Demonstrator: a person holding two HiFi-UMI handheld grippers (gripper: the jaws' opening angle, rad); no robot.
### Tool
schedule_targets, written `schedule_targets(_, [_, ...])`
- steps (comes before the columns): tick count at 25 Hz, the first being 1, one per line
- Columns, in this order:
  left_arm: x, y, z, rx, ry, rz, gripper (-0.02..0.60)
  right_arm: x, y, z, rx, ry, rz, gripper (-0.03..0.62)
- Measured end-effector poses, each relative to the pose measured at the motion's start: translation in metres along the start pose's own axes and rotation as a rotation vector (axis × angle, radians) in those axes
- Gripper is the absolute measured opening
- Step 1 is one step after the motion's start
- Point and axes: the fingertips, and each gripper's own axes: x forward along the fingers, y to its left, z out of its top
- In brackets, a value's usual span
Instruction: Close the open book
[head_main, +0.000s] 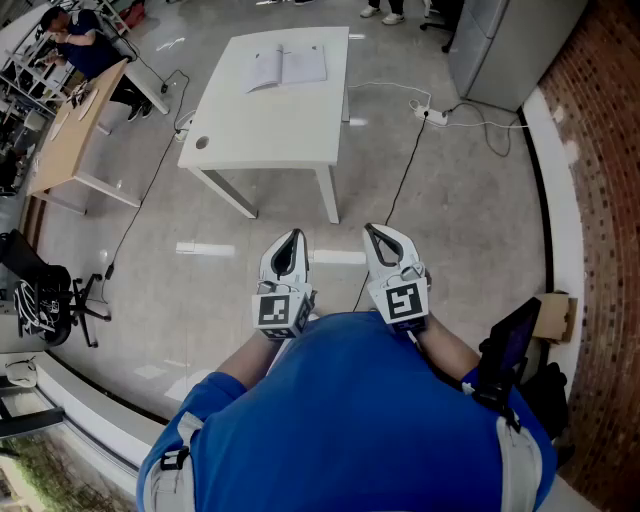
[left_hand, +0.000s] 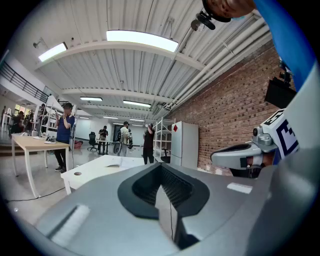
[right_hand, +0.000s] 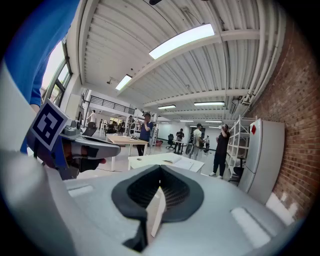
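The open book (head_main: 287, 67) lies flat with its white pages up at the far end of a white table (head_main: 270, 135), well ahead of me across bare floor. Both grippers are held close to my body, far short of the table. My left gripper (head_main: 286, 248) is shut with nothing in it, and my right gripper (head_main: 384, 240) beside it is also shut and empty. In the left gripper view the jaws meet at the left gripper (left_hand: 162, 172), with the book (left_hand: 114, 158) small beyond. The right gripper (right_hand: 159, 175) points at the table (right_hand: 150, 161) and the book (right_hand: 186, 162).
A wooden desk (head_main: 72, 130) stands left of the table, with a seated person (head_main: 80, 45) behind it. A power strip (head_main: 432, 116) and cables lie on the floor at right. A grey cabinet (head_main: 510, 45), a brick wall (head_main: 605, 180) and a black chair (head_main: 40, 290) border the room. Several people (left_hand: 125, 137) stand far off.
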Motion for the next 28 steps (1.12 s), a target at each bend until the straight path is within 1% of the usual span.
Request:
schedule_targets(4, [0.01,-0.013,0.008,0.004,-0.021,0.017,0.006,-0.005,-0.017,-0.004,-0.008,-0.003,0.012,0.003])
schedule_targets(8, [0.011,-0.017,0.002,0.012,-0.043,0.072,0.006,-0.01,-0.027,-0.009,-0.014,-0.011,0.04,0.003])
schedule_targets(11, [0.008,-0.012,0.003,0.0,-0.039,0.114,0.006,-0.008,-0.025,-0.01,-0.031,-0.016,0.065,0.003])
schedule_targets(16, [0.029,-0.013,0.001,0.018,-0.036,0.135,0.006,0.004,-0.046,-0.011,-0.023,-0.016,0.087,0.003])
schedule_targets(22, [0.063,0.007,-0.004,0.013,-0.03,0.129,0.006,0.039,-0.061,-0.017,-0.016,-0.002,0.08,0.003])
schedule_targets(28, [0.119,0.052,0.003,-0.013,-0.012,0.109,0.006,0.104,-0.078,-0.014,-0.008,0.037,0.059,0.003])
